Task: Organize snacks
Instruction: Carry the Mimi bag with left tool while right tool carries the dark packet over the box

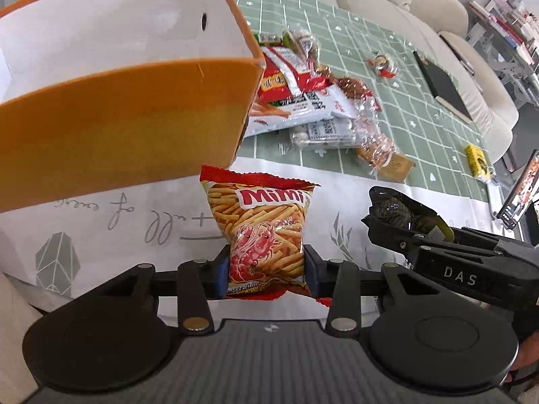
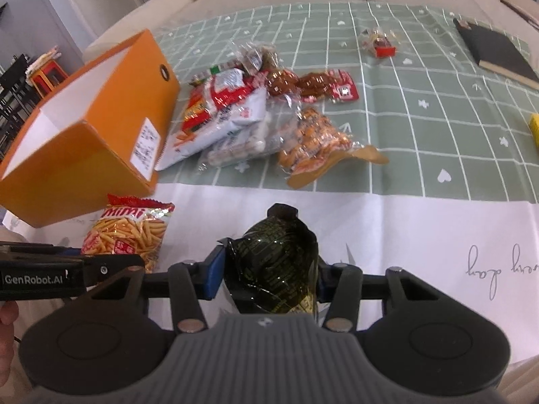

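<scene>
Left gripper (image 1: 266, 269) is pinching the Mimi bag (image 1: 266, 235) between its pads, orange box (image 1: 124, 124) sitting beyond the jaws, up-left. Right gripper (image 2: 267, 274) is clamping a dark packet (image 2: 279, 269); snack pile (image 2: 256, 118) lying well ahead.

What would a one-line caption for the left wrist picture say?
Left gripper clamps a Mimi shrimp-stick packet beside an open orange box.

Hidden and cut-off parts

The orange box (image 1: 128, 124) is running off the left edge and covering part of the snack pile (image 1: 303, 97); the dark packet's (image 2: 279, 262) label is staying unreadable
</scene>
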`<state>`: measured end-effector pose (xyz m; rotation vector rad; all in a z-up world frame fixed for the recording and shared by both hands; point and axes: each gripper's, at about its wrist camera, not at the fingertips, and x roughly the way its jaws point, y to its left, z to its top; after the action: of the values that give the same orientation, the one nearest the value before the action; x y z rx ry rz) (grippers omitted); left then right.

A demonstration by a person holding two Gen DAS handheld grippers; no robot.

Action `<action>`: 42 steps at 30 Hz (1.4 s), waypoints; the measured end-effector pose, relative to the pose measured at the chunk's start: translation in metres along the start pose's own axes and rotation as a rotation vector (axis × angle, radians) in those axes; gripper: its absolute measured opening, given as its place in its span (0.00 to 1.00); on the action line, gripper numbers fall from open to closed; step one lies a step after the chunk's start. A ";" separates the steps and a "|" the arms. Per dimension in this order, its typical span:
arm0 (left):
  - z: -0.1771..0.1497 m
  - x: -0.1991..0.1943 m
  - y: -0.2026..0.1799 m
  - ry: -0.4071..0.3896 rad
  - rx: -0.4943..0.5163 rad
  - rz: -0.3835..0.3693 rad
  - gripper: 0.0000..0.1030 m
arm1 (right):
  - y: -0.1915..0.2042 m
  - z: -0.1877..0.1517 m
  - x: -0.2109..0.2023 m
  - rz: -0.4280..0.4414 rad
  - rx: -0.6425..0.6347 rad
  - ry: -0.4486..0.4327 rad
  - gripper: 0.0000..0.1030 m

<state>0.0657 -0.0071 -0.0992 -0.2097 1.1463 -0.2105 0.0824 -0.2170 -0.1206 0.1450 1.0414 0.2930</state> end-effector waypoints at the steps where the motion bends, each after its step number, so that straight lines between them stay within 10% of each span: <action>1: 0.000 -0.004 0.000 -0.008 0.001 -0.006 0.46 | 0.002 0.000 -0.003 0.002 -0.001 -0.007 0.46; 12: 0.003 -0.074 0.003 -0.185 -0.020 -0.092 0.46 | 0.039 0.020 -0.059 0.029 -0.079 -0.169 0.46; 22: 0.046 -0.130 0.045 -0.306 -0.082 -0.019 0.46 | 0.120 0.076 -0.079 0.144 -0.288 -0.253 0.46; 42: 0.107 -0.070 0.127 -0.077 -0.139 0.206 0.46 | 0.215 0.146 0.051 0.048 -0.581 -0.013 0.46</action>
<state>0.1430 0.1401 -0.0301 -0.2189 1.0980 0.0595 0.1962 0.0061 -0.0352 -0.3513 0.9037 0.6240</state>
